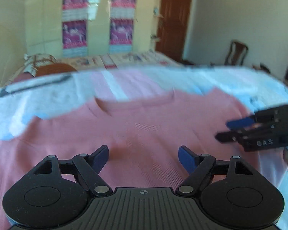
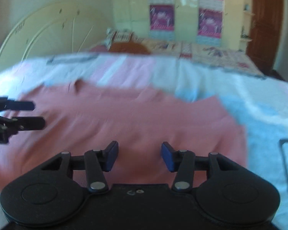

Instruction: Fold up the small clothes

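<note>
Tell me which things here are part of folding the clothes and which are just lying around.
Part of the job: pink garment, left gripper, right gripper, both open above it.

Lying about: white sheet underneath, patterned bedspread, brown cushion, chair, posters.

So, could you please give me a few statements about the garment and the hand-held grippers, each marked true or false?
1. A pink garment lies spread on the cloth. True.
2. The left hand-held gripper grips the garment. False: its jaws stand open, empty.
3. The right hand-held gripper is open over the garment. True.
4. The garment is folded into a small square. False: it lies spread out.
</note>
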Tool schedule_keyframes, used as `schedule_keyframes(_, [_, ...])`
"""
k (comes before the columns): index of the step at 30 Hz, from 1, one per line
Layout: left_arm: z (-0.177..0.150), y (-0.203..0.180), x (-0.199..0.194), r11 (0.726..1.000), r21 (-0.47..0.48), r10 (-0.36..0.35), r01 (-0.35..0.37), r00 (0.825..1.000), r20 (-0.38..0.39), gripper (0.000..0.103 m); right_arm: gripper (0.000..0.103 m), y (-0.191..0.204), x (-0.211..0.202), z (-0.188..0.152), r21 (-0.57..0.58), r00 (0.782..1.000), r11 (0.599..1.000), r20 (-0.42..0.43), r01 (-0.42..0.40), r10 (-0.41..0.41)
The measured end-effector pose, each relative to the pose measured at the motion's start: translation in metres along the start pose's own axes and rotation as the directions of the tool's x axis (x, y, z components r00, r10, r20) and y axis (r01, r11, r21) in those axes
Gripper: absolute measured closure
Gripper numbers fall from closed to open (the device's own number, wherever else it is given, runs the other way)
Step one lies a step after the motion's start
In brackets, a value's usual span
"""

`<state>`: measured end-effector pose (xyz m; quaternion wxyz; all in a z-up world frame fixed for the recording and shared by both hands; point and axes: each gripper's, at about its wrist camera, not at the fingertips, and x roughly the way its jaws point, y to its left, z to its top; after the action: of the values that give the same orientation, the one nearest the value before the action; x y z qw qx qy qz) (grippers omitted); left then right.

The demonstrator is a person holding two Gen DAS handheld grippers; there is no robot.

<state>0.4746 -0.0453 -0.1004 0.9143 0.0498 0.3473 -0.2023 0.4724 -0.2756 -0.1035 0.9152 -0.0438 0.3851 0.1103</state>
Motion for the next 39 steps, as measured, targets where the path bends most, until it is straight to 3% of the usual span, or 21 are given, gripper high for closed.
schedule_keyframes(6, [-0.011,0.014,-0.017,0.995,0.008,0.097,-0.097,0.995,0.017,0.024,0.057,-0.015,-0.035,-0.008,0.066,0.995,0.996,0.077,0.059,-0.064])
schedule_keyframes(8, [-0.018,0.035,-0.019,0.992,-0.029,0.121,-0.121,0.993,0.002,0.024,0.060,-0.034,-0.040,-0.016,0.113,0.993,0.989,0.050,0.097,-0.103])
schedule_keyframes(10, [-0.025,0.061,-0.023,0.988,-0.083,0.133,-0.132,0.991,0.010,0.018,0.064,-0.054,-0.036,-0.032,0.130,0.984,0.975,-0.030,0.180,-0.177])
schedule_keyframes(13, [-0.030,0.078,-0.029,0.979,-0.115,0.171,-0.170,0.985,-0.006,0.013,0.069,-0.076,-0.048,-0.043,0.179,0.981,0.965,-0.025,0.194,-0.192])
schedule_keyframes(16, [-0.025,0.061,-0.042,0.974,-0.119,0.195,-0.193,0.981,0.009,0.013,0.069,-0.070,-0.055,-0.036,0.180,0.982,0.965,-0.013,0.189,-0.190])
schedule_keyframes(18, [-0.021,0.035,-0.053,0.986,-0.094,0.146,-0.139,0.987,0.062,0.013,0.065,-0.055,-0.065,-0.031,0.170,0.987,0.975,0.051,0.142,-0.153])
schedule_keyframes(21, [-0.017,-0.014,-0.056,0.995,-0.010,0.096,-0.095,0.989,0.113,0.013,0.066,-0.021,-0.061,-0.024,0.103,0.997,0.993,0.057,0.050,-0.056])
schedule_keyframes(23, [-0.017,-0.036,-0.050,0.998,0.014,0.053,-0.055,0.993,0.110,0.013,0.066,0.006,-0.053,-0.024,0.028,0.999,1.000,0.045,0.001,-0.002])
schedule_keyframes(25, [-0.020,-0.050,-0.037,0.995,0.053,0.081,-0.085,0.994,0.073,0.013,0.065,0.024,-0.044,-0.027,-0.041,1.000,0.999,0.018,0.014,-0.014])
schedule_keyframes(26, [-0.023,-0.048,-0.030,0.991,0.056,0.117,-0.119,0.992,0.040,0.013,0.064,0.027,-0.037,-0.030,-0.058,0.998,0.997,-0.008,0.058,-0.059])
schedule_keyframes(27, [-0.026,-0.039,-0.027,0.989,0.022,0.145,-0.145,0.989,0.009,0.013,0.056,0.021,-0.036,-0.032,-0.026,0.997,0.997,-0.006,0.075,-0.075])
schedule_keyframes(29, [-0.035,-0.011,-0.034,0.985,-0.092,0.148,-0.147,0.989,0.010,0.013,0.054,-0.002,-0.041,-0.036,0.076,0.995,0.992,-0.012,0.096,-0.095])
schedule_keyframes(31, [-0.042,0.010,-0.043,0.968,-0.103,0.230,-0.229,0.973,-0.004,0.013,0.055,-0.017,-0.047,-0.039,0.101,0.988,0.982,-0.021,0.157,-0.156])
schedule_keyframes(32, [-0.046,0.020,-0.048,0.967,-0.115,0.231,-0.229,0.973,0.007,0.013,0.055,-0.022,-0.046,-0.042,0.084,0.976,0.973,-0.048,0.216,-0.213])
schedule_keyframes(34, [-0.052,0.037,-0.053,0.959,-0.159,0.234,-0.235,0.972,-0.021,0.013,0.055,-0.032,-0.050,-0.047,0.104,0.981,0.976,-0.047,0.193,-0.189])
schedule_keyframes(36, [-0.050,0.033,-0.063,0.954,-0.172,0.248,-0.247,0.969,-0.018,0.014,0.062,-0.025,-0.061,-0.045,0.110,0.984,0.977,-0.021,0.181,-0.180])
schedule_keyframes(39, [-0.047,0.008,-0.078,0.972,-0.171,0.171,-0.159,0.984,0.056,0.013,0.062,-0.001,-0.076,-0.044,0.084,0.996,0.994,0.049,0.076,-0.081])
